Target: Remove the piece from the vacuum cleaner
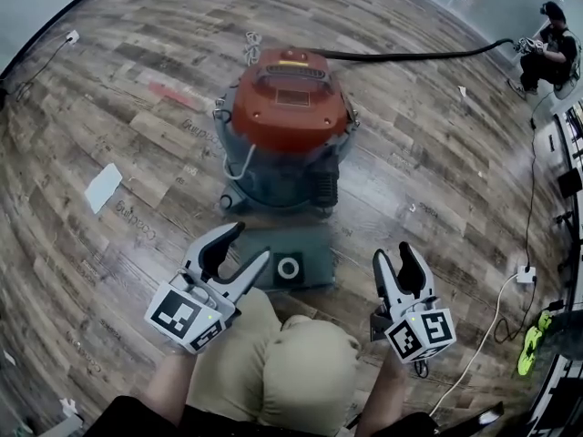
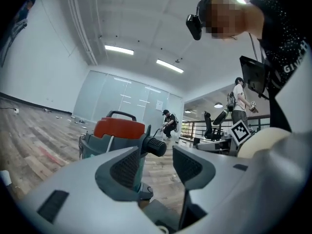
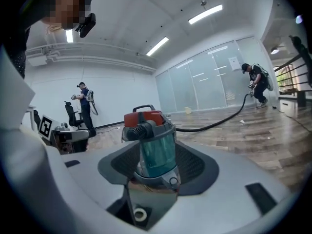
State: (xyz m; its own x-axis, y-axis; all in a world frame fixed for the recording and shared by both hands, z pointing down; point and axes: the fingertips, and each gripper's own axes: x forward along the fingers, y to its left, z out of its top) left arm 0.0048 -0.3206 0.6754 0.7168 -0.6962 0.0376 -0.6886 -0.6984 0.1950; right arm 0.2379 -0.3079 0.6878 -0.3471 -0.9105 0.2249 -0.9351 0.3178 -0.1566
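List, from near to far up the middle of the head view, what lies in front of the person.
The person's knee → dark grey flat piece with a white ring on the floor → vacuum cleaner with a red lid.

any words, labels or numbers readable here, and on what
"GIV", rest cut off: on the person's dark shirt.
Faint printed words on the floor: too blurred to read.
Yellow label on the vacuum cleaner lid: too small to read.

red-lidded teal vacuum cleaner, black hose
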